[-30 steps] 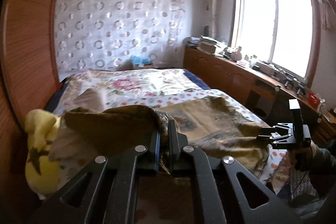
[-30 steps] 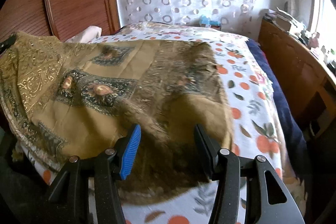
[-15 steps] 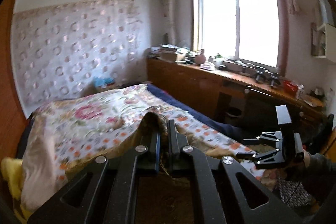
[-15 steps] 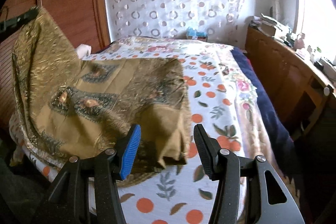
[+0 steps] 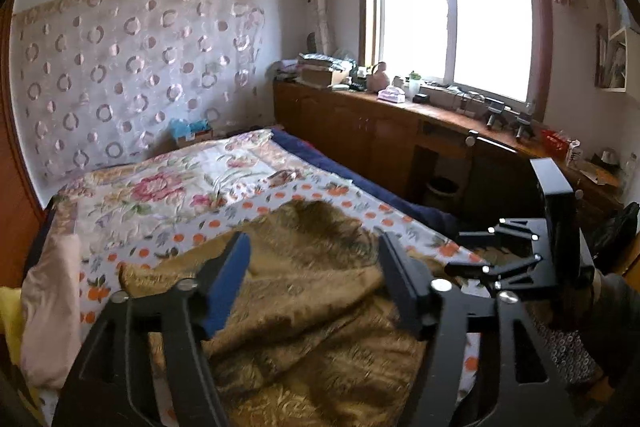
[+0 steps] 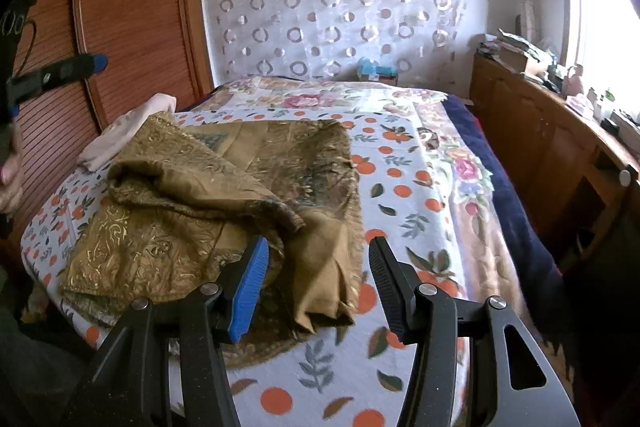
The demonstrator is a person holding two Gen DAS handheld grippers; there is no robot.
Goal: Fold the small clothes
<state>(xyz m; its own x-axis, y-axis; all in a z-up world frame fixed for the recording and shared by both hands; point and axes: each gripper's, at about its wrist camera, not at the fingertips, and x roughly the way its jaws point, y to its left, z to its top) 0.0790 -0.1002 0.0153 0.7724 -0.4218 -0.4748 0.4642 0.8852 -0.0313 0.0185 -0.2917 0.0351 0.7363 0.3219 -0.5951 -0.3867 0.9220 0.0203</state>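
A golden-brown patterned cloth [image 5: 304,311] [image 6: 188,187] lies on the bed, its left part folded loosely over the rest in a rumpled heap. My left gripper [image 5: 314,247] hovers over it with its jaws opening, and nothing is between the pads. In the right wrist view one of its fingers [image 6: 64,69] shows at the far left, above the bed. My right gripper [image 6: 318,247] [image 5: 456,253] stands open at the cloth's fringed right edge near the front of the bed, its pads apart and pressing nothing.
The bed sheet [image 6: 404,187] has an orange print, with a floral quilt [image 5: 168,183] behind. A pink garment [image 5: 52,307] [image 6: 124,131] lies by the wooden wardrobe [image 6: 120,27]. A cluttered wooden cabinet [image 5: 360,131] runs under the window. A person's hand [image 6: 8,179] is at the left.
The left gripper carried a pinched part of the cloth up and over to the right, then let it go; the cloth dropped into a folded heap. The right gripper stayed open in place.
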